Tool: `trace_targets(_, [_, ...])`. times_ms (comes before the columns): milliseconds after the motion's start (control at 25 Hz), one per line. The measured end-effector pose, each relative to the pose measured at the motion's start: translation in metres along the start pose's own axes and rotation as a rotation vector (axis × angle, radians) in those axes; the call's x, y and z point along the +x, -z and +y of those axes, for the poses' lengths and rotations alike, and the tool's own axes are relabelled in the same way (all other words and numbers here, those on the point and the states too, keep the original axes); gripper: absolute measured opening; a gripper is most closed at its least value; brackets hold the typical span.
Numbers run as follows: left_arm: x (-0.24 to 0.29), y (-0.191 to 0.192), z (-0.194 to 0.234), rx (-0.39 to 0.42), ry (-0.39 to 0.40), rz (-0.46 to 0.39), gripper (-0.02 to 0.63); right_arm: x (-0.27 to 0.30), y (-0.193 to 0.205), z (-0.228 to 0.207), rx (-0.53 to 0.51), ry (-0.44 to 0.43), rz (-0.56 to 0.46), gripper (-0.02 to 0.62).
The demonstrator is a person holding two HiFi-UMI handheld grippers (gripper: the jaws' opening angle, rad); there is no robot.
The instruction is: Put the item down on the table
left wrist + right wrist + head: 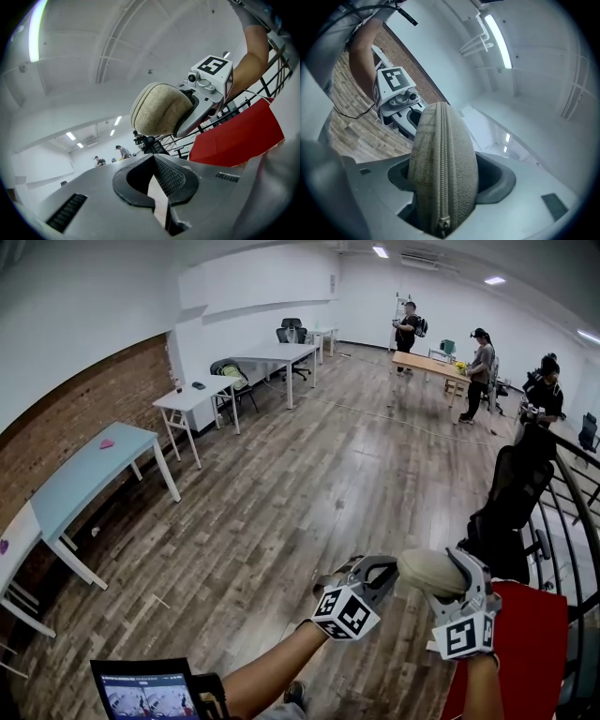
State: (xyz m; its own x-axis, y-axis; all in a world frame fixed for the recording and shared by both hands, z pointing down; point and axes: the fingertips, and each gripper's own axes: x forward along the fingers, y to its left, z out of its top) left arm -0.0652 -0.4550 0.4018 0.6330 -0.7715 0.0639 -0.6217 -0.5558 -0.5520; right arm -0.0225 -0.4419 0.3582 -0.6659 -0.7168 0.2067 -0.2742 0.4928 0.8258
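Note:
A beige zippered pouch (427, 572) is held up in the air in my right gripper (448, 570), which is shut on it. In the right gripper view the pouch (443, 159) fills the space between the jaws, zipper facing the camera. My left gripper (375, 566) hovers just left of the pouch, apart from it, its jaws nearly together with nothing between them. From the left gripper view, the pouch (157, 110) and the right gripper (206, 91) hang just above. A red-topped table (514, 643) lies below and to the right of the right gripper.
A black office chair (511, 507) and a black railing (562, 540) stand at the right. White tables (89, 474) line the brick wall on the left. Several people stand at a far wooden table (427, 364). A tablet (145, 695) shows at the bottom left.

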Motion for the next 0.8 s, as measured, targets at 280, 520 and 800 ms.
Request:
trace_targets(280, [0.006, 0.017, 0.037, 0.008, 0.009, -0.006, 0.002, 0.039, -0.001, -0.011, -0.001, 0.007, 0.005, 0.304])
trace_targets(520, [0.003, 0.038, 0.070, 0.016, 0.008, -0.028, 0.002, 0.076, -0.015, -0.014, -0.014, 0.023, 0.013, 0.304])
trace_targets(800, [0.003, 0.058, 0.100, 0.012, 0.012, -0.049, 0.002, 0.107, -0.025, -0.017, -0.011, 0.039, 0.026, 0.304])
